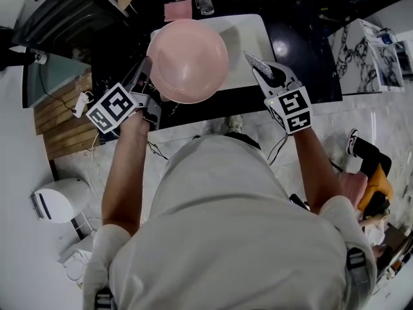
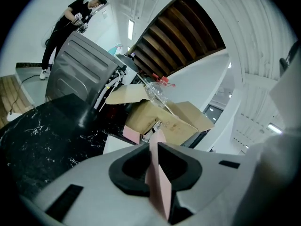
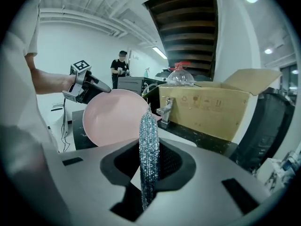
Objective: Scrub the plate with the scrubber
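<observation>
Presently, the left tongs [image 2: 157, 147] are pinching the rim of the round pink plate [image 1: 187, 60], holding it raised and tilted over the white rectangular basin [image 1: 255, 34]. The right tongs [image 3: 150, 147] are clamping a flat, silvery, glittering scrubber [image 3: 148, 126] edge-on, its tip projecting beyond the jaws. The scrubber is sitting near the plate's right rim, with no contact showing in any view.

Judgement: the approach to the plate is in hand and scrubbing is not yet under way. The next move is calling for the scrubber's broad face to be laid against the plate's hollow while the left grip is resisting the push.

Beyond, the black marbled worktop [image 1: 303, 57] is carrying the basin, a chrome tap [image 3: 167, 109] and an open cardboard box [image 3: 207, 107]. A dark slatted stair underside [image 3: 188, 27] is hanging overhead, and a person [image 3: 121, 67] is standing at the room's far end.
</observation>
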Action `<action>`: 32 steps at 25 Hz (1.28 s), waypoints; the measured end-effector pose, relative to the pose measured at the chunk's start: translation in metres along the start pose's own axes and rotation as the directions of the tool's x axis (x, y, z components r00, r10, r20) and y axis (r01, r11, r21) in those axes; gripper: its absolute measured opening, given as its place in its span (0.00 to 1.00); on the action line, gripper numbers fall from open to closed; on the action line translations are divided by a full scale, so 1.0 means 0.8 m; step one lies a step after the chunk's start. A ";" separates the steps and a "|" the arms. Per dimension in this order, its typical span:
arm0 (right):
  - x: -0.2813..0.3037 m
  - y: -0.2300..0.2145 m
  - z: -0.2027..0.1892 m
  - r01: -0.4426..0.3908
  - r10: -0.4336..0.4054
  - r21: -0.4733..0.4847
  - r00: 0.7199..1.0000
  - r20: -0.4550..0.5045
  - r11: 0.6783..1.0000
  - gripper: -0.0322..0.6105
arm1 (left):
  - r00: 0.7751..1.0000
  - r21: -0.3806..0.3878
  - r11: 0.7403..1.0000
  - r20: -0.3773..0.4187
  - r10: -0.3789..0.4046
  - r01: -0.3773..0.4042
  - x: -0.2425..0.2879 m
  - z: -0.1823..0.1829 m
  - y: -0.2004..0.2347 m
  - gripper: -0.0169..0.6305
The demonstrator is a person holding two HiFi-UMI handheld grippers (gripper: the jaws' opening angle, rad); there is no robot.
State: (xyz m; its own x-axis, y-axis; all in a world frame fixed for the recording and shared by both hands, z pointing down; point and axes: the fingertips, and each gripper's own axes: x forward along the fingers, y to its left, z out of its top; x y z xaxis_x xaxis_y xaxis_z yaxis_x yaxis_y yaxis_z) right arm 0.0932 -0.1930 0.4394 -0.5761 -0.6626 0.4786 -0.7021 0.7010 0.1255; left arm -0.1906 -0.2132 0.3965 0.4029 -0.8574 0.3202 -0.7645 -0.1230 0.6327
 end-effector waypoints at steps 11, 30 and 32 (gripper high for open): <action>-0.067 0.012 -0.007 0.080 -0.085 0.150 0.996 0.025 0.986 0.17 | 0.999 -0.136 0.990 -0.024 -0.032 0.029 0.022 -0.021 0.019 0.11; -0.113 -0.020 -0.046 0.113 -0.115 0.226 0.993 -0.005 0.967 0.17 | 0.992 -0.286 0.953 -0.106 0.071 -0.099 0.125 -0.091 0.071 0.11; -0.109 -0.022 -0.048 0.100 -0.101 0.225 0.995 -0.008 0.969 0.17 | 0.989 -0.298 0.947 -0.117 0.093 -0.124 0.134 -0.100 0.083 0.11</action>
State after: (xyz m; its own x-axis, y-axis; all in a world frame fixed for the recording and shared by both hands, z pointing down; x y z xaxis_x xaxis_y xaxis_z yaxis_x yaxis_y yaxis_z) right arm 0.1723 -0.1375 0.4285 -0.4991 -0.7278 0.4704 -0.8322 0.5538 -0.0261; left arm -0.1574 -0.2733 0.5294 0.3863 -0.8009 0.4575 -0.6239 0.1384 0.7692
